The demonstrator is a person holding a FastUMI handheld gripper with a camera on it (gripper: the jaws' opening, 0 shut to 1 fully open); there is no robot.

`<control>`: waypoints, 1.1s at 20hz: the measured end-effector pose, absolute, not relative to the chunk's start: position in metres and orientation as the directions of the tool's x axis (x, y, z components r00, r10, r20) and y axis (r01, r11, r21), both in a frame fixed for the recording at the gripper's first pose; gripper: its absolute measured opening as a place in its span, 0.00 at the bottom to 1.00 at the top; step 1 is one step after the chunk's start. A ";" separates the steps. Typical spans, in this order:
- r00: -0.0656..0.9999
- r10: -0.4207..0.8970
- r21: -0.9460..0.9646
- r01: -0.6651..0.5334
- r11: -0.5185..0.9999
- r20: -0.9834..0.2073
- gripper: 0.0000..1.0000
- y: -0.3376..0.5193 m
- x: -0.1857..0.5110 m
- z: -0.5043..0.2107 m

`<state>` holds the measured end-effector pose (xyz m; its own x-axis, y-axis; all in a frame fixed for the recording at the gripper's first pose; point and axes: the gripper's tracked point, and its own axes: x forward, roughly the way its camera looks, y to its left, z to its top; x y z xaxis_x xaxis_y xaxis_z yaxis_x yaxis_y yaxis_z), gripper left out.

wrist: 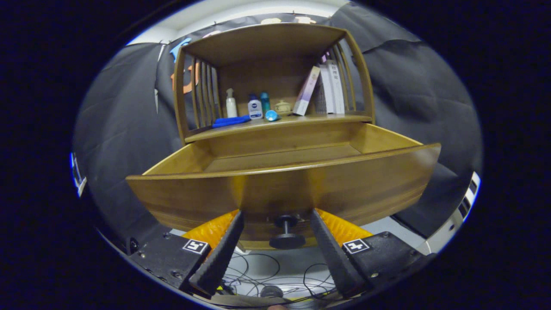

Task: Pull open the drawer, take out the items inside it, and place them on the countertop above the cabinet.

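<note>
Starting at the left, the cabinet (275, 77) shows slatted sides, and on its tabletop (241, 128) lies a flat blue item (230, 122), then a white pump bottle (231, 104), a white bottle with a blue cap (255, 107), a teal bottle (265, 102), a small blue round thing (271, 115) and a little cream pot (283, 106). Further right, a leaning book (306, 91) rests against upright books (332, 88).

Below that, the drawer (284, 181) stands pulled well out, its floor looking bare from this low angle, though the front panel hides the near part, so I can't tell what lies inside.

Down at the front, the dark knob (286, 232) sits between the fingers of the gripper (275, 217), and the fingers are spread apart, neither one pressing on it.

The risks from here, as I judge them: the fingers sit under the drawer front, so lifting straight up could knock the panel or snag the knob. Reaching in blind could also miss an item tucked behind the front, and a careless placement on that crowded tabletop could topple the bottles.
</note>
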<state>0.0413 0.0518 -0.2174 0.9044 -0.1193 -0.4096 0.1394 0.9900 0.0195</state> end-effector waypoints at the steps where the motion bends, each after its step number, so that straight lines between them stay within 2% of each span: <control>1: 0.907 -0.119 0.018 0.138 0.990 -0.403 0.98 0.052 0.044 -0.216; 9: 0.924 -0.105 0.017 0.119 0.993 -0.368 0.98 0.044 0.092 -0.211; 22: 0.918 -0.126 0.006 0.139 0.990 -0.375 0.99 0.037 0.226 -0.211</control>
